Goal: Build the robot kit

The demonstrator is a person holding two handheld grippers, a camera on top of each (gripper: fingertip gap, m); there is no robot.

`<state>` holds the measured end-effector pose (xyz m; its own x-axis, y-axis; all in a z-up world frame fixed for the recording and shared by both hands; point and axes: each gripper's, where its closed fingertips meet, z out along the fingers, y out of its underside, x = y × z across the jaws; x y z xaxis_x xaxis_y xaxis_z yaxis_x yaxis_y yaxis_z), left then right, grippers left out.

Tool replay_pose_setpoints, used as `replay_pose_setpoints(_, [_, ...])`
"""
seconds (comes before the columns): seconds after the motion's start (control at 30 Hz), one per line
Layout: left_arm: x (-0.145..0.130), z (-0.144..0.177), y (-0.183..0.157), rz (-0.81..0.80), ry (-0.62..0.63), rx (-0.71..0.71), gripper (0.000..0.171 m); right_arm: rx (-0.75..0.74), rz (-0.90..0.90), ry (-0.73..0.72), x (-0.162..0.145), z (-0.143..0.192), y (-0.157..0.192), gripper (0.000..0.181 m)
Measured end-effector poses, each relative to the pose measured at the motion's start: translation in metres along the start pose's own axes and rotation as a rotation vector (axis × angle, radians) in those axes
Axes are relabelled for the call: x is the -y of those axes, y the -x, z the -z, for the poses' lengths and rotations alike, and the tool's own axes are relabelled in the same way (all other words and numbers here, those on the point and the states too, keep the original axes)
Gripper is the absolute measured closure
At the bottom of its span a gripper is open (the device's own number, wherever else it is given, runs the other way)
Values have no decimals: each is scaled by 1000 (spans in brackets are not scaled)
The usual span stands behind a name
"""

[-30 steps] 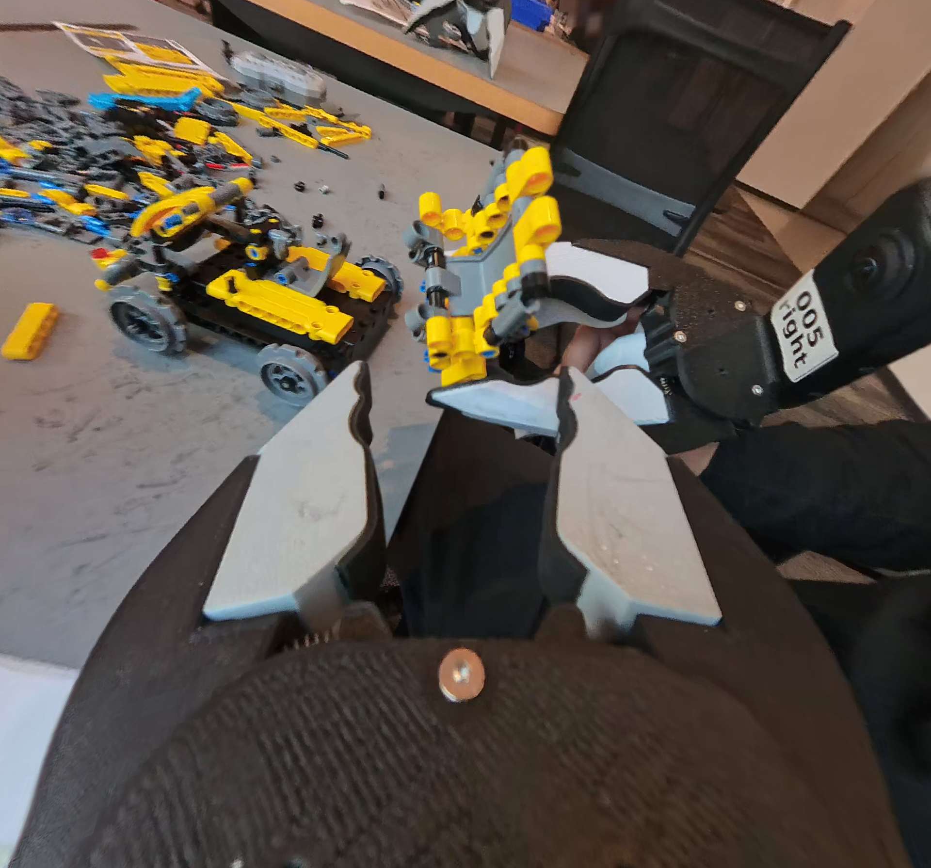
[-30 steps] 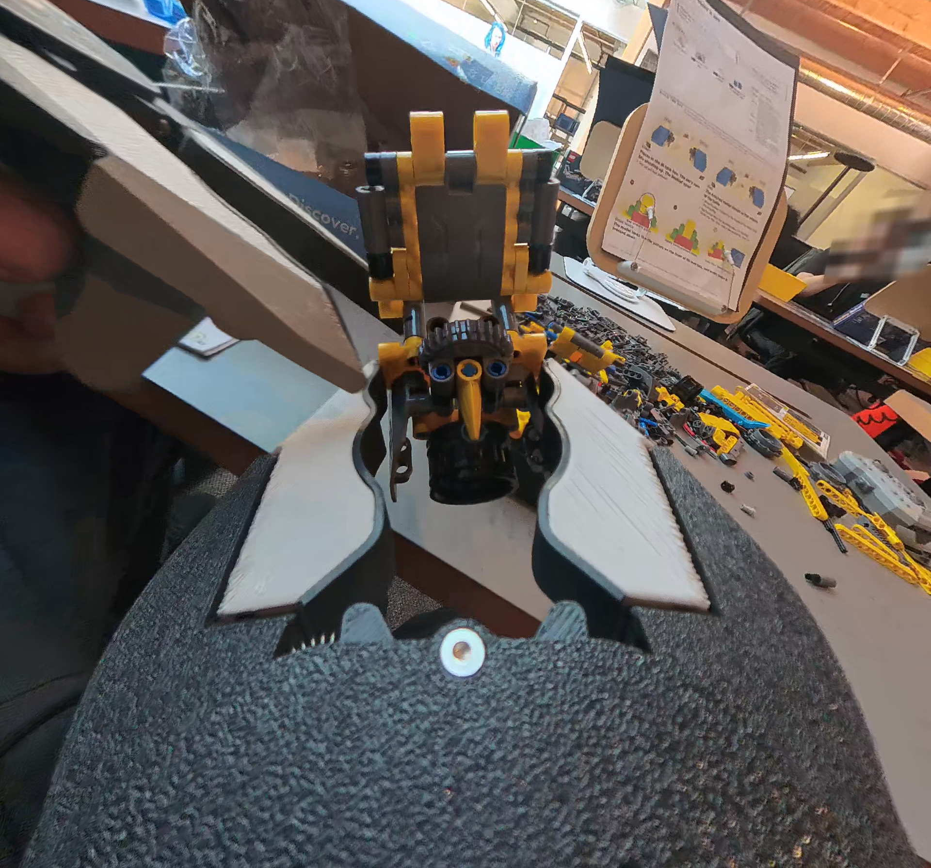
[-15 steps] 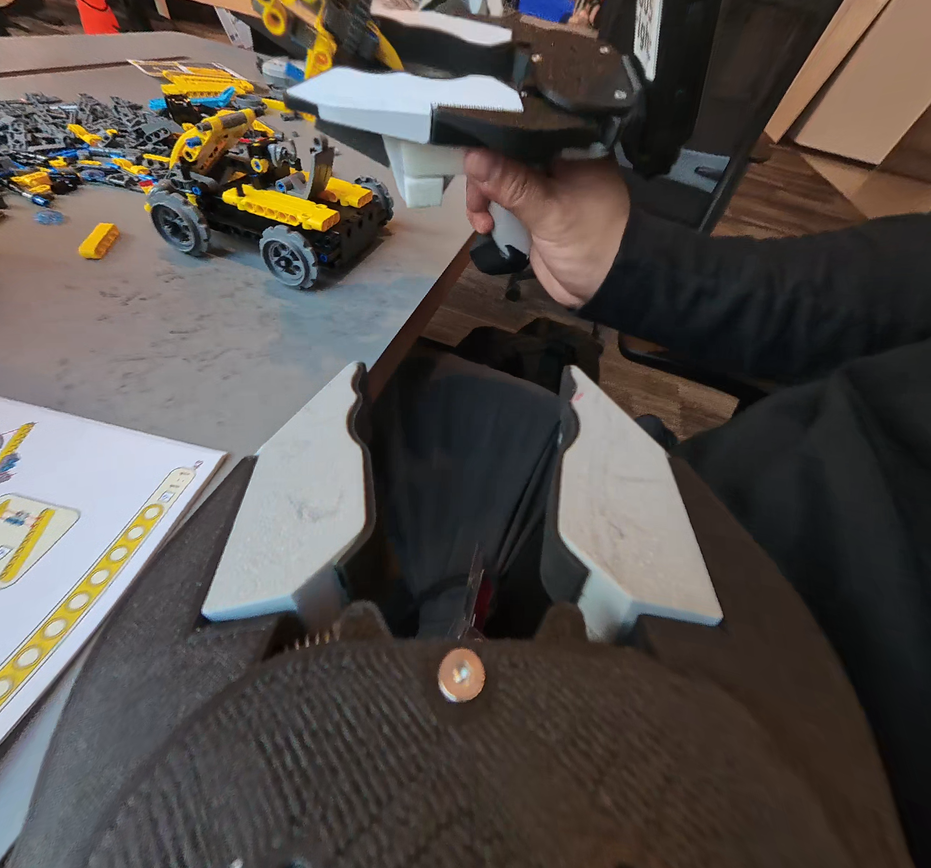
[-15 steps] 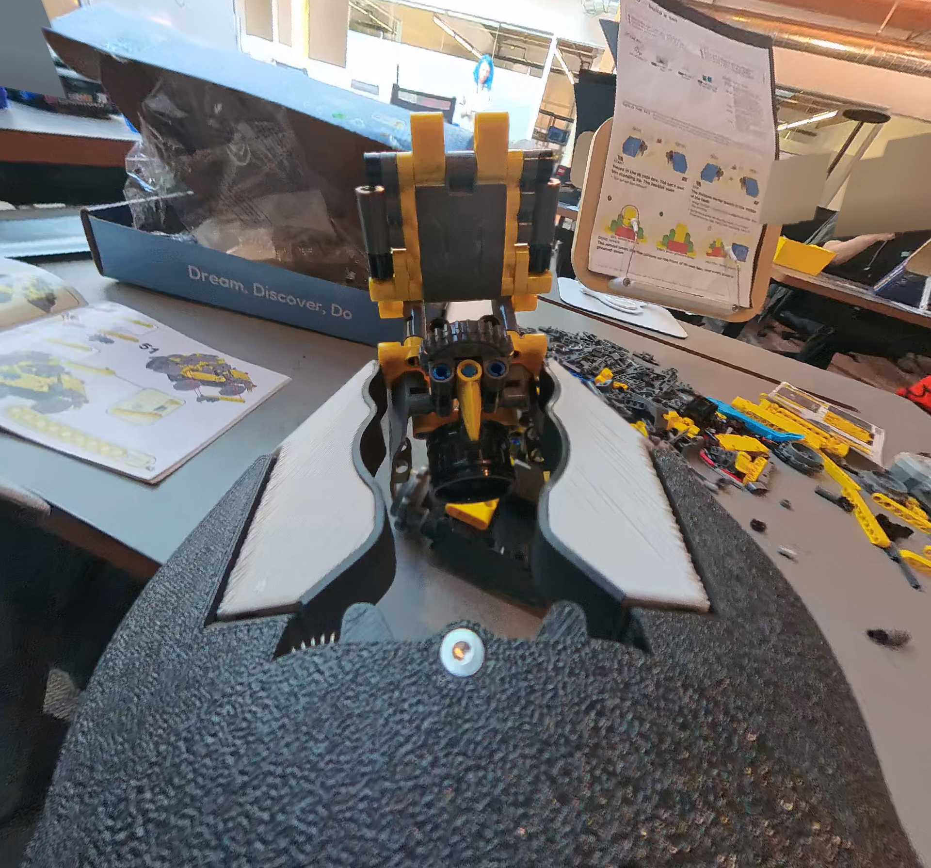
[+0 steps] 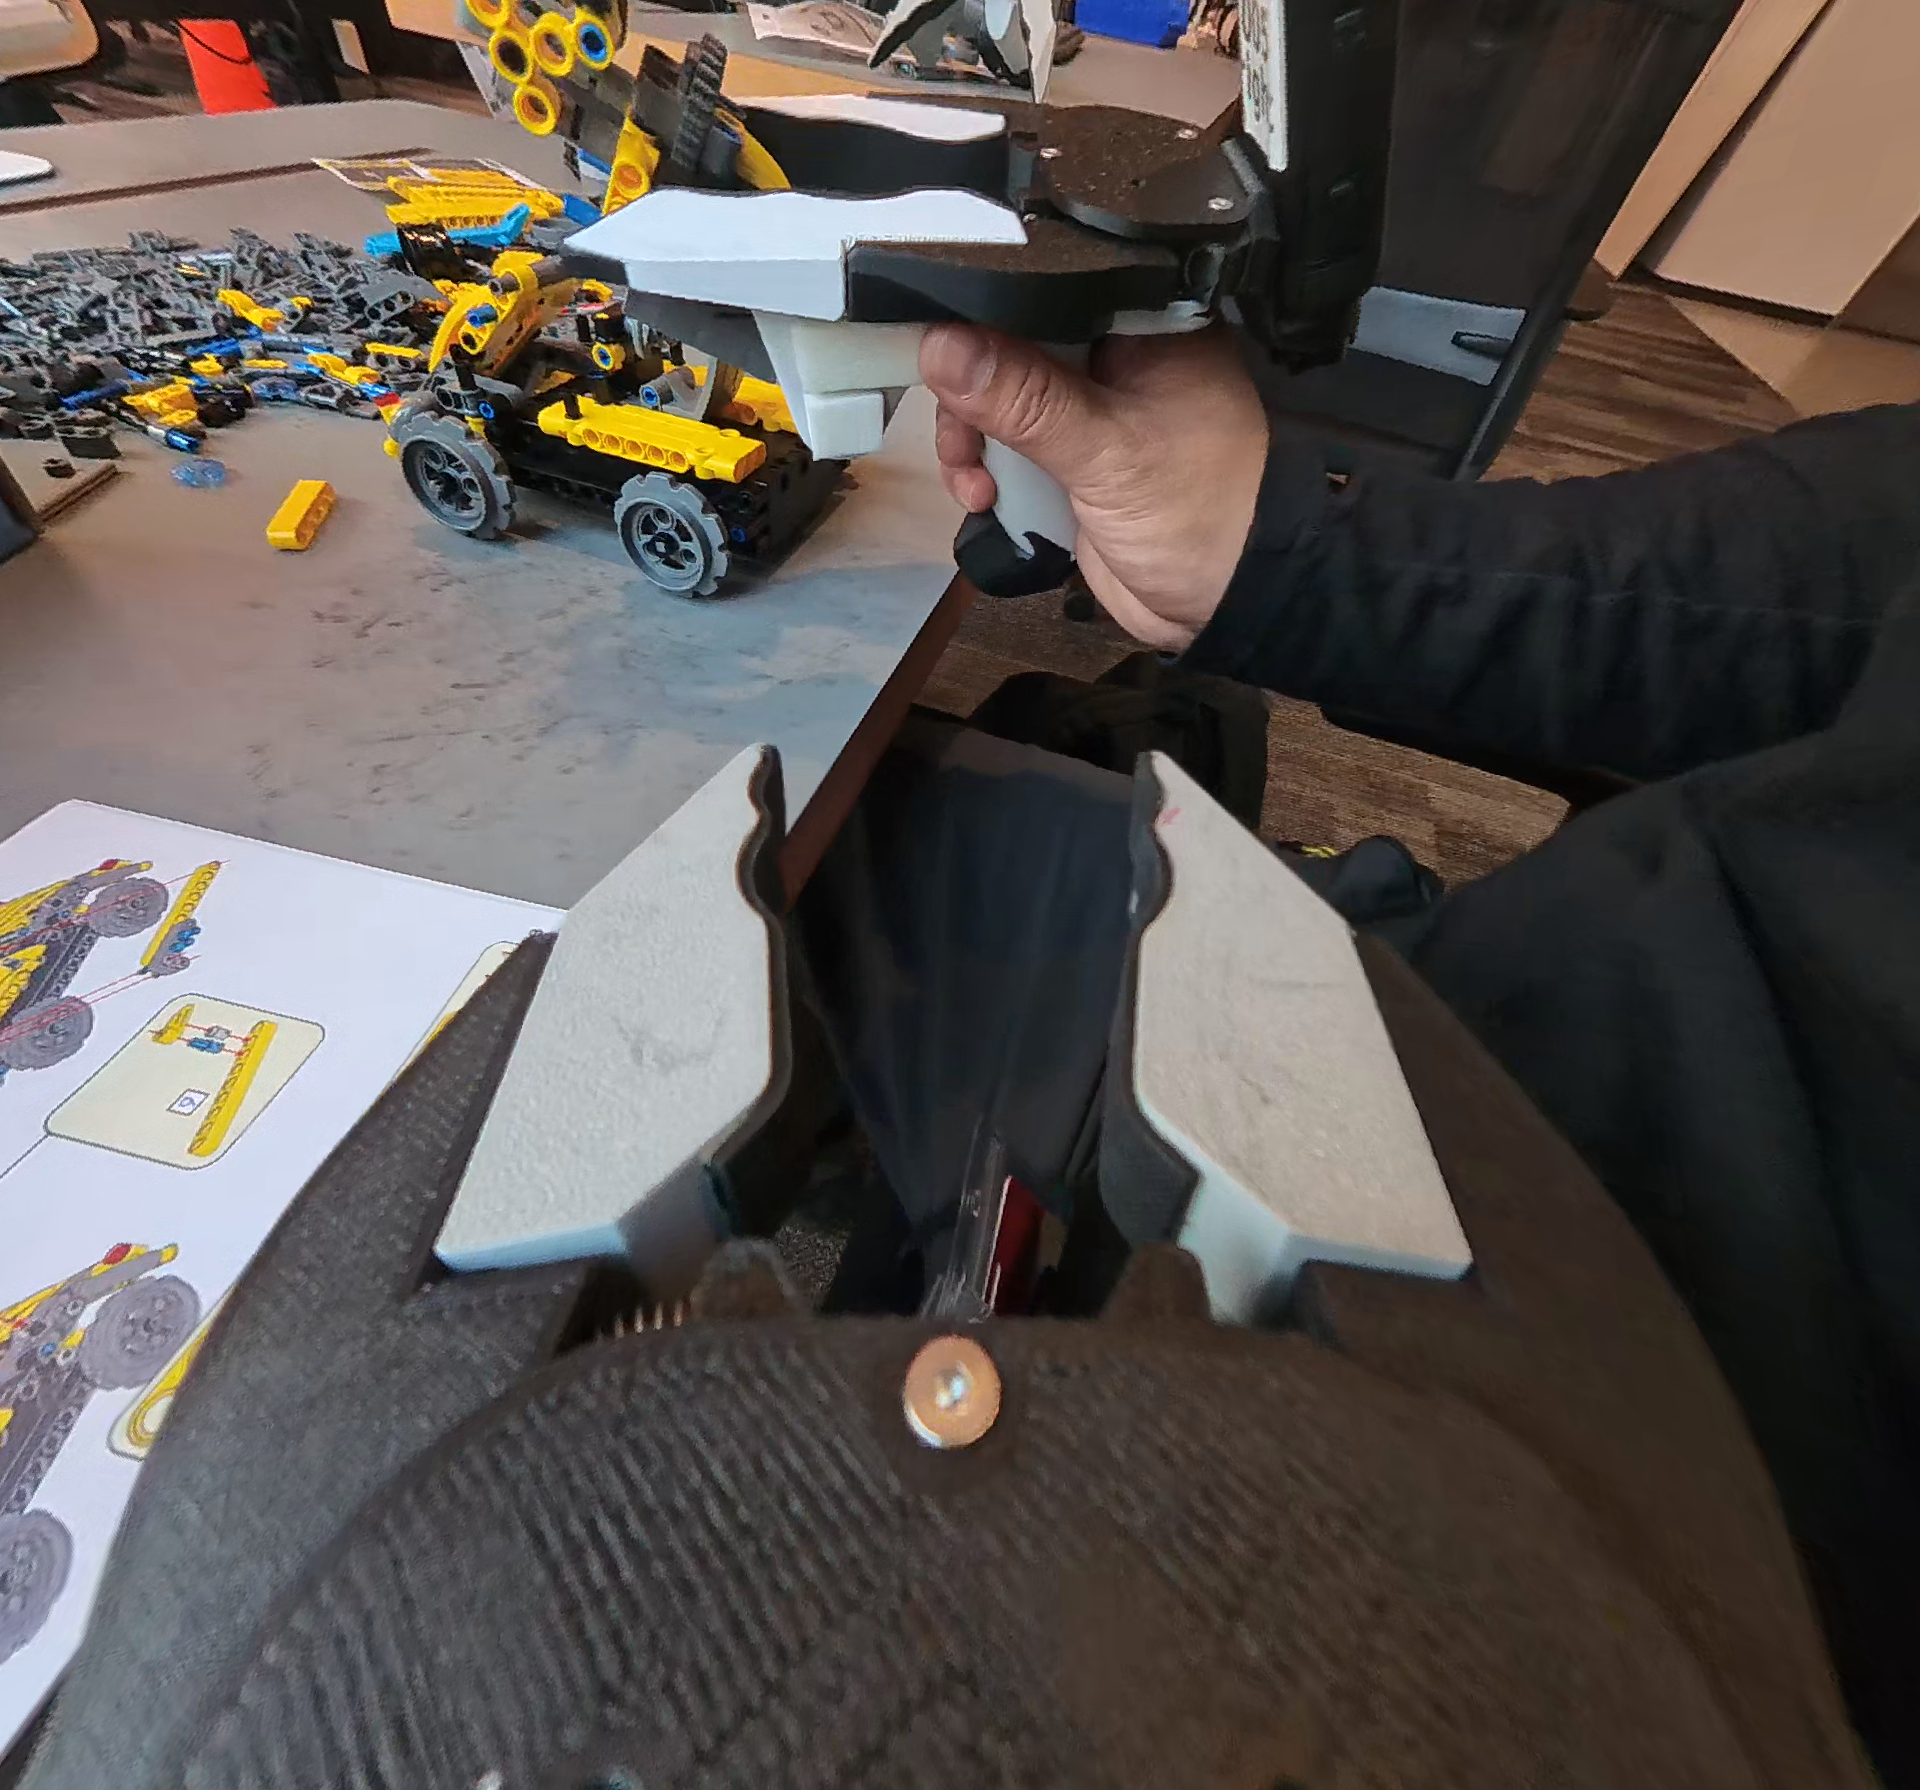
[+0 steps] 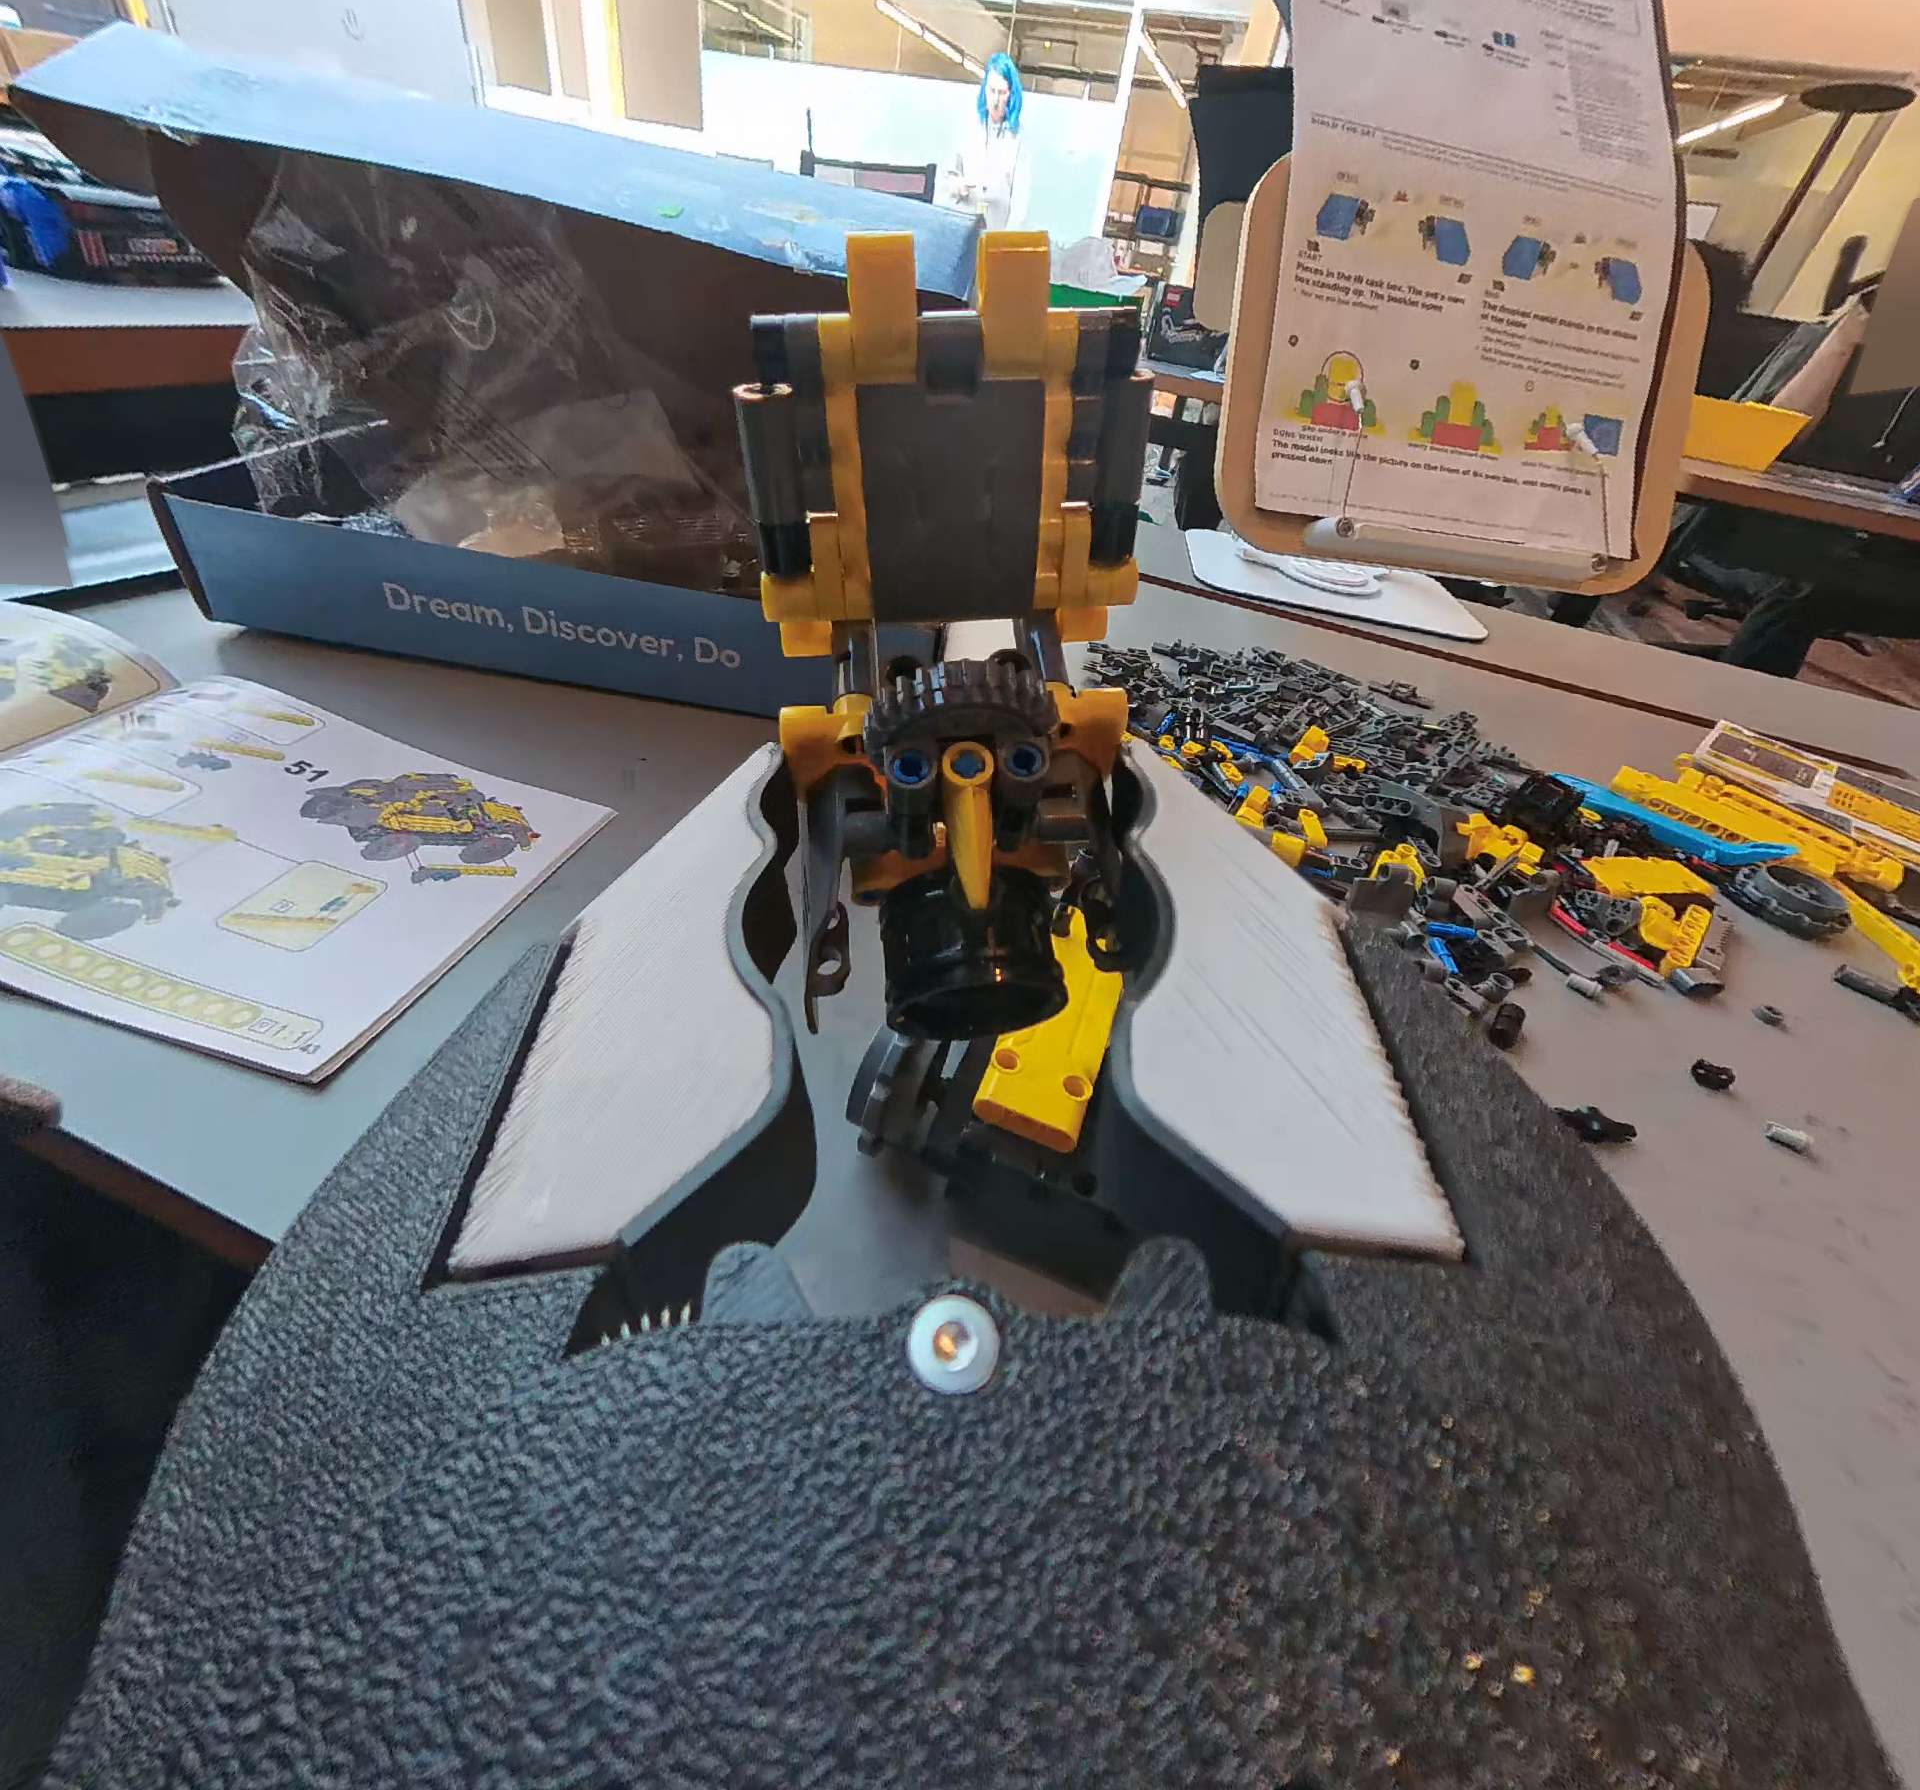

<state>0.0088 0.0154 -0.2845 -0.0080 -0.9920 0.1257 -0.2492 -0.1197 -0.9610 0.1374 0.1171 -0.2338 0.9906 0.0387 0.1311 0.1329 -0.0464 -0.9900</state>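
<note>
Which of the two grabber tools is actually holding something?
The right gripper: its fingers clamp a yellow-and-grey brick assembly. The left gripper is open, with nothing between its fingers.

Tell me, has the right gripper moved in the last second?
Yes. The right gripper, holding the yellow assembly, rose above the wheeled model.

Two tools: the left [image 5: 956, 919] and the right [image 6: 951, 867]; one hand [image 5: 1101, 483]; one wheeled model [image 5: 613, 431]; one held assembly [image 6: 940, 597]; one booklet [image 6: 239, 857]; one blue box [image 6: 499, 369]; one loose-parts heap [image 6: 1455, 826]; one lone yellow brick [image 5: 299, 514]
</note>
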Motion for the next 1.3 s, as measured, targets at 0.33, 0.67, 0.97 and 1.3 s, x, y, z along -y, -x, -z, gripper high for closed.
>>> replay_pose_setpoints(0.33, [-10,-17,13,40,20,57,116,217,-226,-32,-2,17,19,123])
replay_pose_setpoints(0.67, [59,-81,2,-180,-30,121,117,667,-746,-104,11,58,25,123])
replay_pose_setpoints(0.97, [67,-121,-9,-462,-4,213,121,664,-821,-166,4,78,7,123])
replay_pose_setpoints(1.3, [72,-130,-13,-727,-83,352,123,656,-885,-184,-5,87,0,121])
